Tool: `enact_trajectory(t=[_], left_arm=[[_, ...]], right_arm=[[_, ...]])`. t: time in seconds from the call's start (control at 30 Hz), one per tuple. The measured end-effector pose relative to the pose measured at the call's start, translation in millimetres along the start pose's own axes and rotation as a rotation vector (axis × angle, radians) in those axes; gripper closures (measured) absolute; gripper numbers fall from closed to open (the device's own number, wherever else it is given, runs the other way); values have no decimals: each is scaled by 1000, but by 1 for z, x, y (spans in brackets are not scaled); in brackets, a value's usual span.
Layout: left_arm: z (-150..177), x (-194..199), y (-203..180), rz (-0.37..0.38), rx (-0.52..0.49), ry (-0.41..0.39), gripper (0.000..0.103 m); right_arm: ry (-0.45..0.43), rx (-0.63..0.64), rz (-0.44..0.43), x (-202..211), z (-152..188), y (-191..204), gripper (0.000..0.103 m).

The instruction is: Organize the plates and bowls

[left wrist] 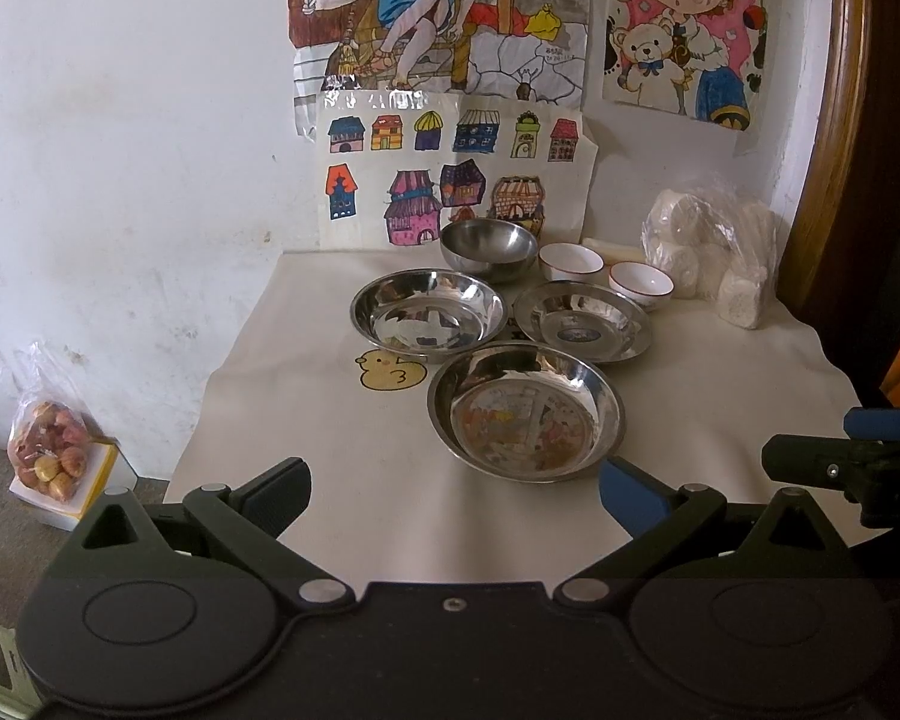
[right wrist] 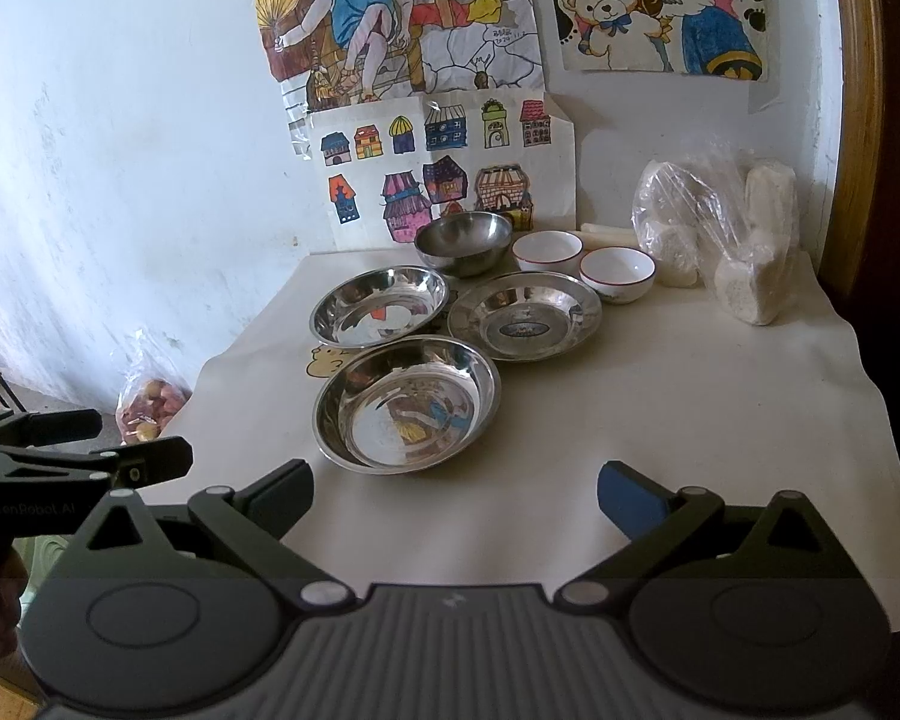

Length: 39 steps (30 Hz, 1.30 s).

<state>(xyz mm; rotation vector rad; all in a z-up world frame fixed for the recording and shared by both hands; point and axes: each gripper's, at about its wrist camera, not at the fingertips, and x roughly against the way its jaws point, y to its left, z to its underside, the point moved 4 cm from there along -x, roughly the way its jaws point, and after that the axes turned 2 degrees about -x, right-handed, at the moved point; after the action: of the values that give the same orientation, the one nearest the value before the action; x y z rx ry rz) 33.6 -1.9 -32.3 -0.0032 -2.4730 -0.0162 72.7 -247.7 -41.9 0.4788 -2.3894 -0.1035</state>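
Both grippers hover empty with jaws spread wide. The nearest steel plate (left wrist: 525, 411) lies just above the left gripper (left wrist: 450, 495), right of center; for the right gripper (right wrist: 453, 495) it sits upper left, so neither is clearly nearer.

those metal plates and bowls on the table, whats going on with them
Nothing is being handled yet. A person holds the left gripper and right gripper open above the table's near edge. Three steel plates lie spread out, with a steel bowl and two white bowls behind them, all separate and unstacked.
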Motion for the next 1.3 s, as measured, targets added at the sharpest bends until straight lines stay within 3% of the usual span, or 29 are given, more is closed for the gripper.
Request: enact_trajectory(t=[1.3], left_arm=[[6,-5,-7,4,-10,15,1]], right_arm=[[5,-7,-1,1,0,-5,0]])
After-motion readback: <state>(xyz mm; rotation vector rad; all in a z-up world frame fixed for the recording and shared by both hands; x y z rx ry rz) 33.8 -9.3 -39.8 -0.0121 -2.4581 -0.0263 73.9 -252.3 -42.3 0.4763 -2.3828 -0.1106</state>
